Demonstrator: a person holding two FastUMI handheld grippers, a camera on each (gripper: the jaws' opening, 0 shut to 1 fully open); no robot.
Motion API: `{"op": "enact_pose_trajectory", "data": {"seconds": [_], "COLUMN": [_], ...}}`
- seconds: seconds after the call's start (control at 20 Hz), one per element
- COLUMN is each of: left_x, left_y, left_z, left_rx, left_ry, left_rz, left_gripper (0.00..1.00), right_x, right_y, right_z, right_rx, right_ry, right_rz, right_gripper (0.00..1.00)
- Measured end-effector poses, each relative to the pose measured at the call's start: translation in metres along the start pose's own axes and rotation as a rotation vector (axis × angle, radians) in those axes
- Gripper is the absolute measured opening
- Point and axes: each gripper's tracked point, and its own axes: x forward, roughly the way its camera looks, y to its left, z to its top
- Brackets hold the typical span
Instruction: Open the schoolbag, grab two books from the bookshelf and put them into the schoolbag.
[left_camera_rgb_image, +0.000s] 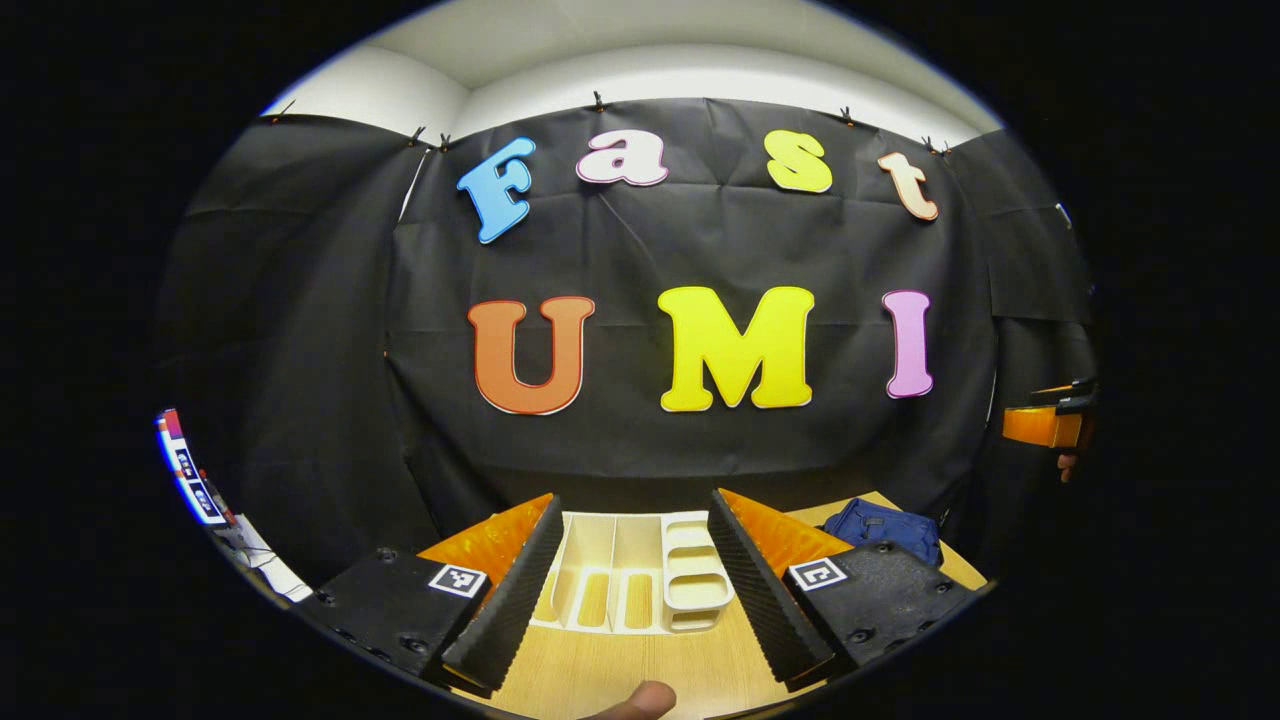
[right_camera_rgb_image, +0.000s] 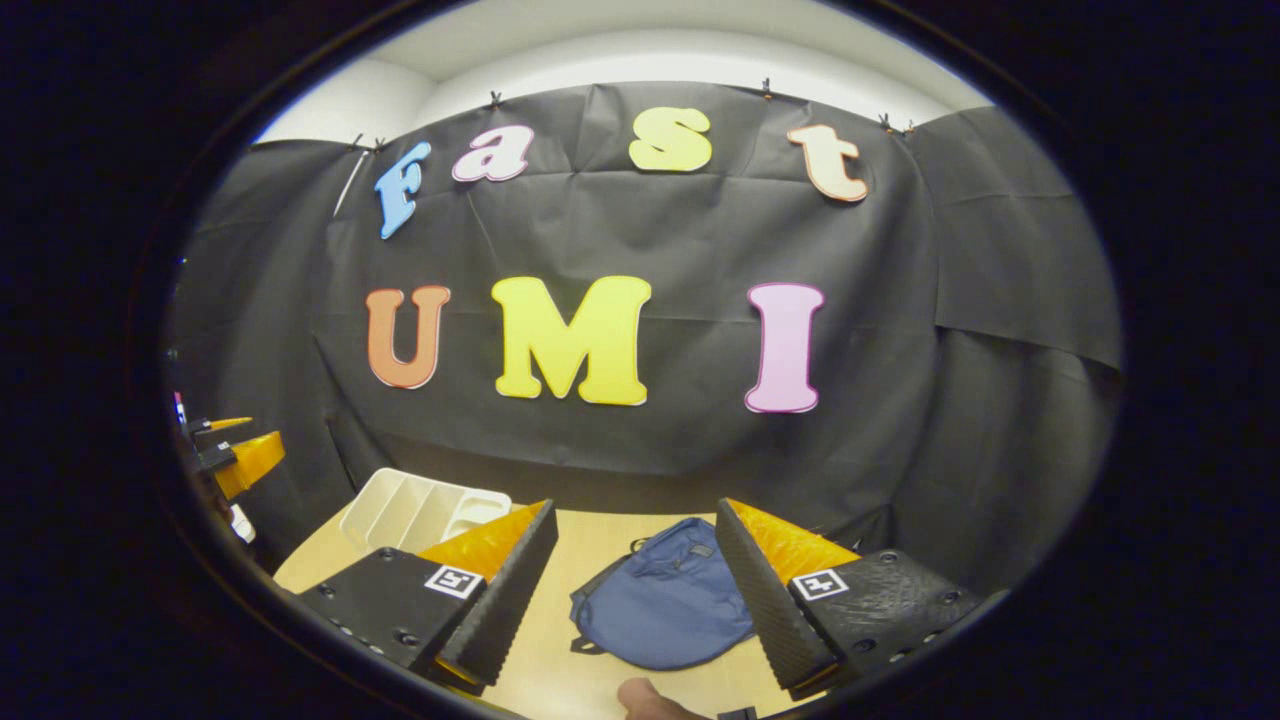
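My left gripper (left_camera_rgb_image: 632, 500) is open above the wooden table (left_camera_rgb_image: 600, 670), and a white bookshelf rack (left_camera_rgb_image: 630, 575) lies flat between its fingers, farther off, its slots showing bare white. The blue schoolbag (left_camera_rgb_image: 885, 525) lies to the right of the rack, near the table's far edge. My right gripper (right_camera_rgb_image: 636, 505) is open too, with the schoolbag (right_camera_rgb_image: 665, 600) lying flat and zipped on the table beyond its fingers. In the right gripper view the rack (right_camera_rgb_image: 425, 510) sits to the left of the bag. Neither gripper holds anything.
The other gripper shows far off in each view, at the right edge (left_camera_rgb_image: 1050, 420) and at the left edge (right_camera_rgb_image: 235, 450). A thumb (left_camera_rgb_image: 640, 700) pokes in at the bottom. Black cloth walls close off the table's far side.
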Motion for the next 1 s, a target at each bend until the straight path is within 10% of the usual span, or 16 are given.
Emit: {"op": "enact_pose_trajectory", "data": {"seconds": [1.0], "left_x": [-0.029], "left_y": [0.018], "left_z": [-0.011], "left_rx": [-0.011], "left_ry": [0.007], "left_rz": [0.022], "left_gripper": [0.94], "right_x": [-0.028], "right_y": [0.006], "right_z": [-0.022], "right_rx": [0.025], "right_ry": [0.013], "right_rz": [0.017], "right_gripper": [0.96]}}
